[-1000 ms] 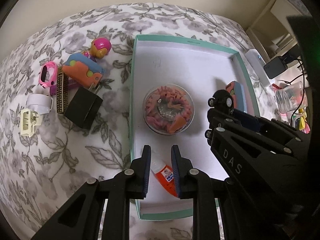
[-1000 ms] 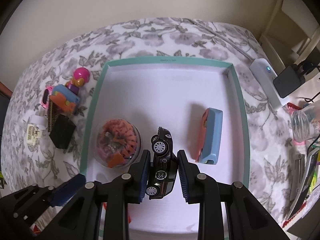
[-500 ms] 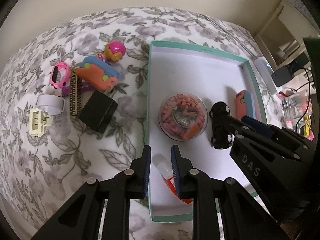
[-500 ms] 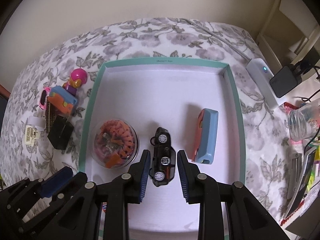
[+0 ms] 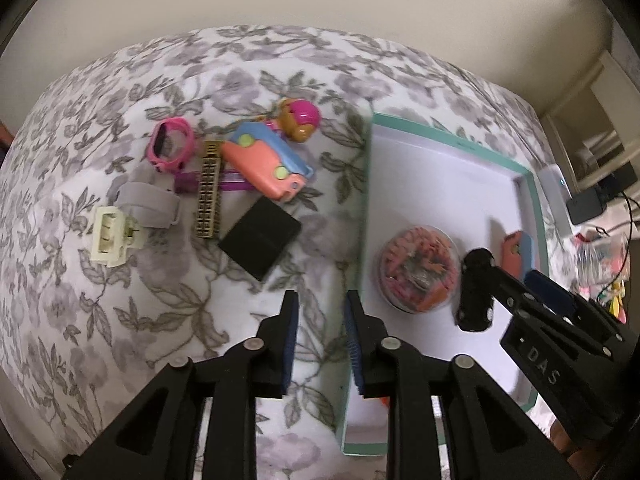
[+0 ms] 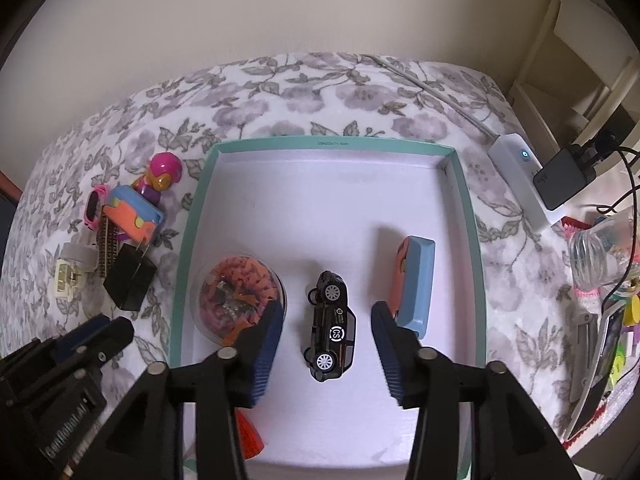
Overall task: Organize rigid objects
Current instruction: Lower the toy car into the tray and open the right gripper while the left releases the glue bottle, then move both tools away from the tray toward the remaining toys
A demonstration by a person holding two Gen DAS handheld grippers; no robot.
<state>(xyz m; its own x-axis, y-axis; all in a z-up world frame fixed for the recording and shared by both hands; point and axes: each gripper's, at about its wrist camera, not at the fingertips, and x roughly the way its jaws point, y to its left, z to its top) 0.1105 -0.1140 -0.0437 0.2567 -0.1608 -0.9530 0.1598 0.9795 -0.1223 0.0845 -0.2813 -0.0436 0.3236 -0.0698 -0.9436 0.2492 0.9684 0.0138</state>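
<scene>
Three things are seen lying on the white floor of the teal-rimmed box (image 6: 476,240): a round clear container of orange pieces (image 6: 236,292), a black toy car (image 6: 332,324) on its side and a blue-and-orange case (image 6: 416,284), with the car between the other two. The right gripper (image 6: 326,356) is held over the car with its jaws opening, the car lying loose between the pads and touched by neither. The left gripper (image 5: 322,338) is held over the flowered cloth (image 5: 120,300) just beside the box's left wall, its jaws opening with nothing between them, near a black block (image 5: 260,236), a pink watch (image 5: 170,150) and a cream clip (image 5: 110,236).
</scene>
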